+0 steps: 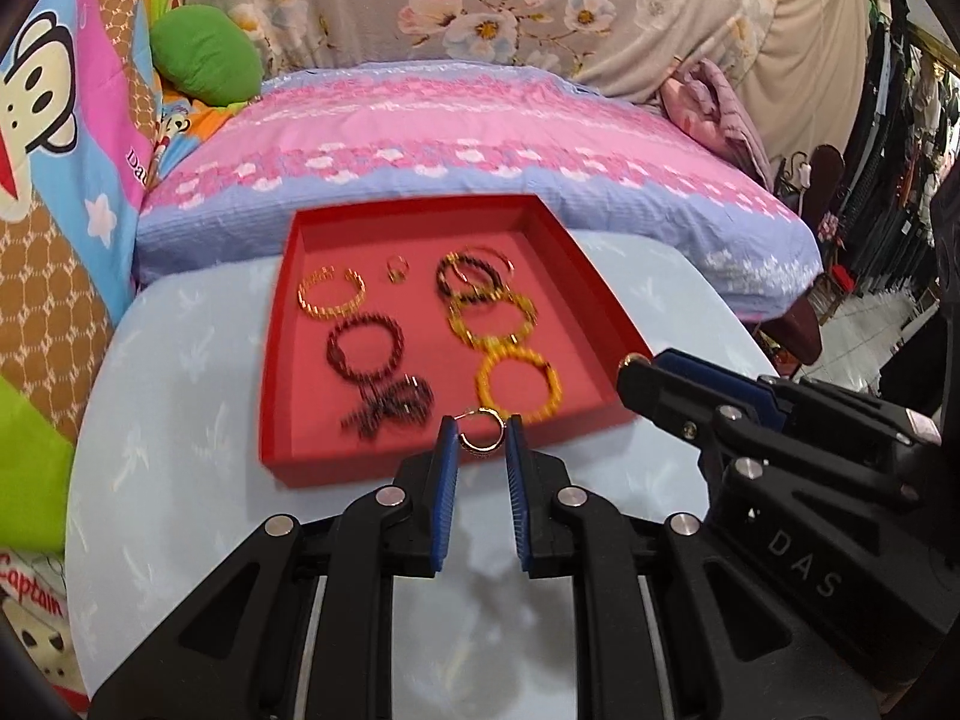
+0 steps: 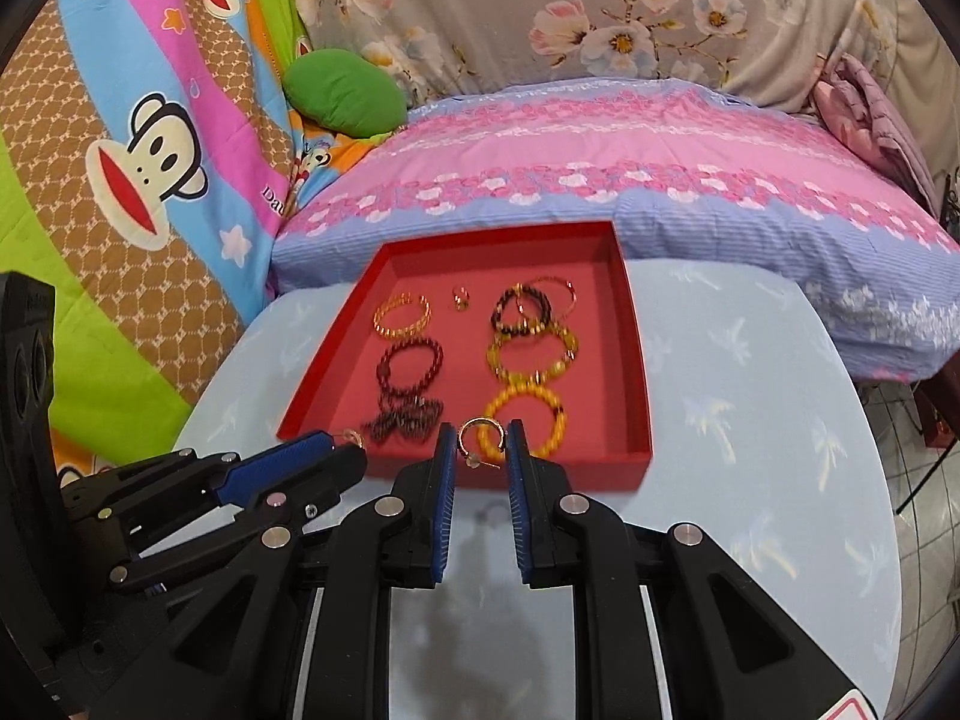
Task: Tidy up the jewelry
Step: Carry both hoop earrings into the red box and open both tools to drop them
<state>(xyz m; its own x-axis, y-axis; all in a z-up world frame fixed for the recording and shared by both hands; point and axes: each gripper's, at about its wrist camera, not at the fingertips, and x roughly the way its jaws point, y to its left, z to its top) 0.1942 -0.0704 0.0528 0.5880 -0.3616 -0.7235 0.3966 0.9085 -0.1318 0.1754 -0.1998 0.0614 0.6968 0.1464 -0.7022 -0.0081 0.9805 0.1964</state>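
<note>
I've got a hoop earring in each gripper right now. Left gripper [image 1: 481, 438]: fingers [image 1: 447, 480] clamped on a small gold hoop earring [image 1: 480, 435], pinched side to side, ring face toward the cam. Right gripper [image 2: 480, 444]: same story, fingers [image 2: 517, 492] clamped on the second hoop earring [image 2: 477, 441], its post w/ the little clear back hanging out below the ring.

Key relation: both hoops sit just short of the near wall of the red tray [image 1: 288, 312], which lies straight ahead of the fingers, toward the far edge of the desk [image 1: 180, 420], butted up to the pink-and-lilac pillow [image 1: 480, 138]. Both grippers angle down and forward, side by side, so neither one's really nearer; the right gripper [image 1: 636, 369] shows beside me at the tray's near right corner, the left gripper [image 2: 351, 441] at its near left corner.

Tray's already loaded: gold chain bracelet [image 1: 331, 294] and small ring [image 1: 397, 269] toward the far wall, dark red bead bracelet [image 1: 365, 348] and black beads [image 1: 390, 405] left side, orange bead bracelet [image 1: 519, 383] near the front, more stacked behind it.

My read: drop-off comes next, fwd over the near wall. Free floor looks like the centre strip btwn the two bracelet columns. Risk: thin hoops could hang up on the ribbed pads on letting go, or land tangled in the black beads.
</note>
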